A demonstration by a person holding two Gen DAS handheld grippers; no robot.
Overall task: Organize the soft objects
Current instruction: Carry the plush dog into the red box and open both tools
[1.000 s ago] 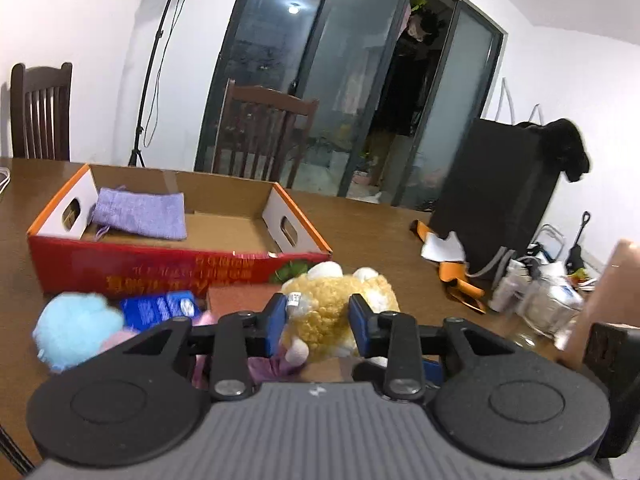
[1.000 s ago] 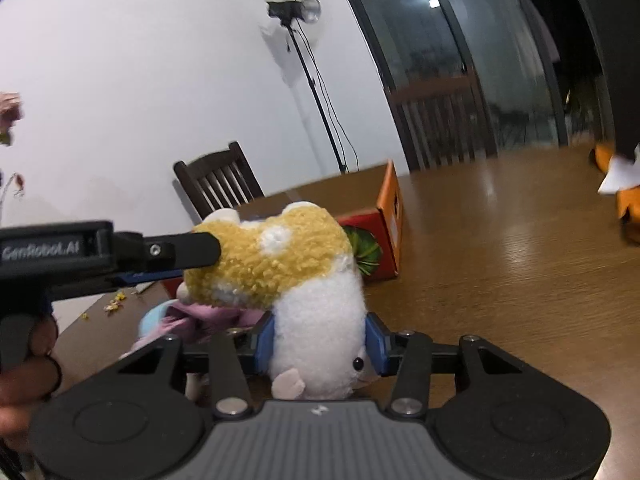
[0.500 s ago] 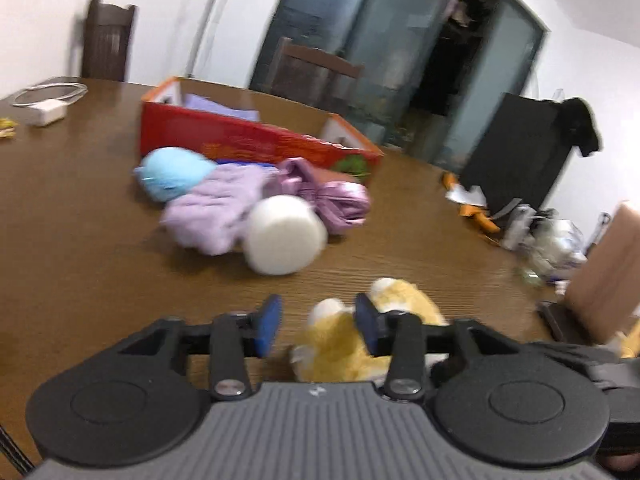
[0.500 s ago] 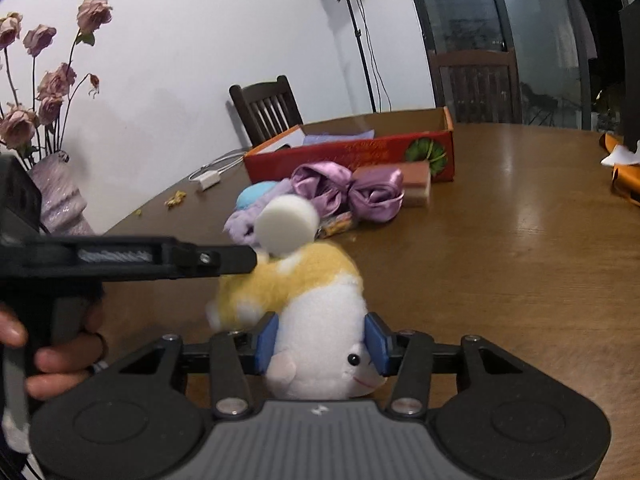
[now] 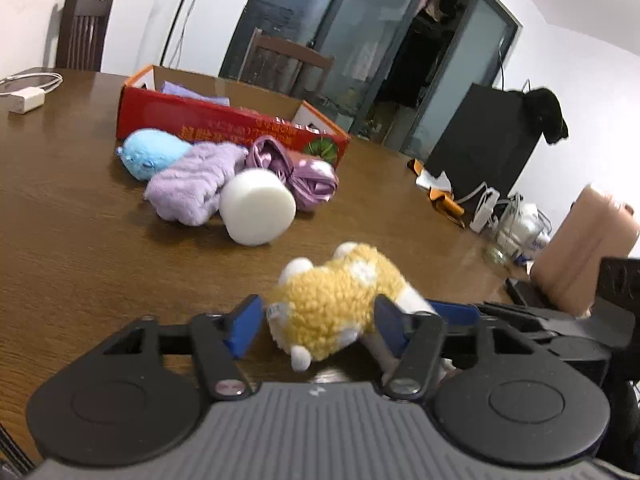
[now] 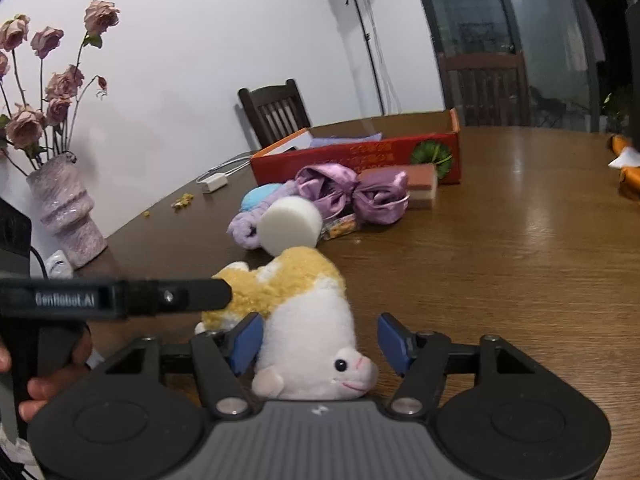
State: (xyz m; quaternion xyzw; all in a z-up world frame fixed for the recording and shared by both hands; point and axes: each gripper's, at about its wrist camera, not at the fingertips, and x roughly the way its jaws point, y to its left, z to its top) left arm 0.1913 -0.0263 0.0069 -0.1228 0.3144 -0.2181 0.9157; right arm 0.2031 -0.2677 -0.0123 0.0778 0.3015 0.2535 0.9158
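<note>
Your fluffy yellow and white plush toy (image 6: 308,320) lies on the brown wooden bench (image 6: 520,264), with lots of bare wood to its right. Your right gripper (image 6: 320,338) is spread wide around the toy; only one blue pad touches it. Your left gripper (image 5: 316,324) is spread too, not squeezing it. Farther off sit one round white foam block (image 5: 256,212), one fuzzy purple cloth (image 5: 192,184), one blue ball toy (image 5: 154,154), one shiny purple bow (image 6: 352,192), and one red cardboard box (image 5: 224,120).
</note>
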